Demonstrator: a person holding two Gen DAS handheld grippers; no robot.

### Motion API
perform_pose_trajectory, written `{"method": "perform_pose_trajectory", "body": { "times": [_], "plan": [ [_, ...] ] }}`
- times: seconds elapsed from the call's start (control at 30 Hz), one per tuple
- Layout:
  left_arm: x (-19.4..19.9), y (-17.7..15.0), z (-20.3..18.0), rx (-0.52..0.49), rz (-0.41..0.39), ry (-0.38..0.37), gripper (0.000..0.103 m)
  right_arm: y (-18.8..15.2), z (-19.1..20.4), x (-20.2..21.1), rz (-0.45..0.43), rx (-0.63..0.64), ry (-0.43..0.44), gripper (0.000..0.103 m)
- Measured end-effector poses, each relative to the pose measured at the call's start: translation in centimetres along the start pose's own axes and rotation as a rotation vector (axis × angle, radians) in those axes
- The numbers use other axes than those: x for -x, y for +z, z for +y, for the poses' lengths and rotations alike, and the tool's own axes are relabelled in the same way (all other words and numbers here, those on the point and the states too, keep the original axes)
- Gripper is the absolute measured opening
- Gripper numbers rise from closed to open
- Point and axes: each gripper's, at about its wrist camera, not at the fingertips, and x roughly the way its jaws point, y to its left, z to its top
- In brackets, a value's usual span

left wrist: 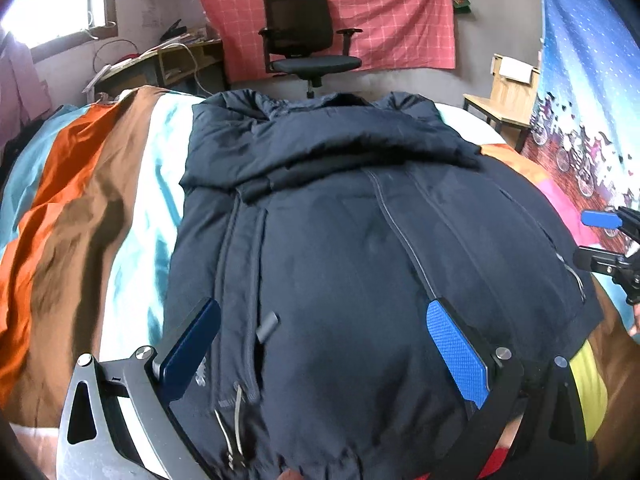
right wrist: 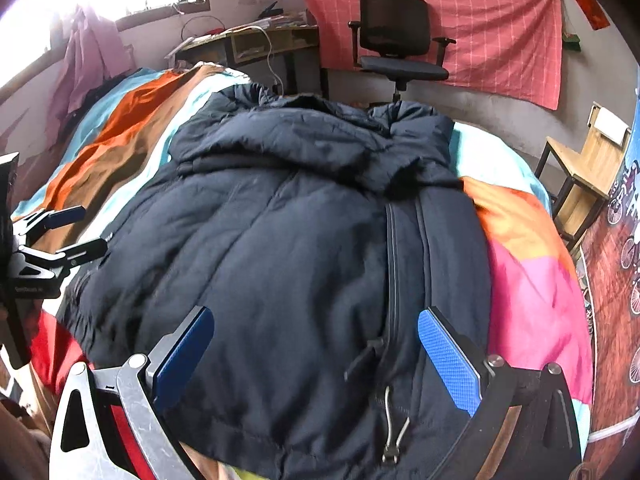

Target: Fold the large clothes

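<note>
A dark navy puffer jacket [left wrist: 340, 240] lies front up on the bed, hood at the far end and hem towards me. One sleeve is folded across its chest. My left gripper [left wrist: 324, 344] is open over the hem's left part, above a pocket zip. My right gripper [right wrist: 316, 356] is open over the hem's right part of the jacket [right wrist: 280, 220], with the zip pulls between its fingers. Each gripper shows in the other's view: the right gripper [left wrist: 596, 238] at the right edge, the left gripper [right wrist: 80, 230] at the left edge. Neither holds any cloth.
The bed has a striped cover [left wrist: 80, 220] in orange, brown, teal and pink. Beyond the bed stand a black office chair [left wrist: 308, 40], a cluttered desk [left wrist: 160, 60] and a wooden chair [left wrist: 504, 96]. A patterned hanging [right wrist: 624, 260] runs along the right side.
</note>
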Motion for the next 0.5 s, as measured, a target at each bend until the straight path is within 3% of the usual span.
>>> {"method": "perform_pose_trajectory", "body": {
  "times": [0.2,0.33,0.5],
  "plan": [
    [0.3,-2.9,-0.8,-0.08,0.045,-0.026,0.101,-2.9,0.1,0.1,0.043,0.065,0.034,0.103],
    [0.0,-4.8,-1.0,-0.097,0.128,-0.103,0.101,-4.5,0.5,0.3,0.072,0.127,0.047,0.103],
    [0.2,-6.5,-1.5,-0.154,0.142,-0.102,0.101,-6.6,1.1,0.4,0.114,0.189,0.059,0.103]
  ]
}}
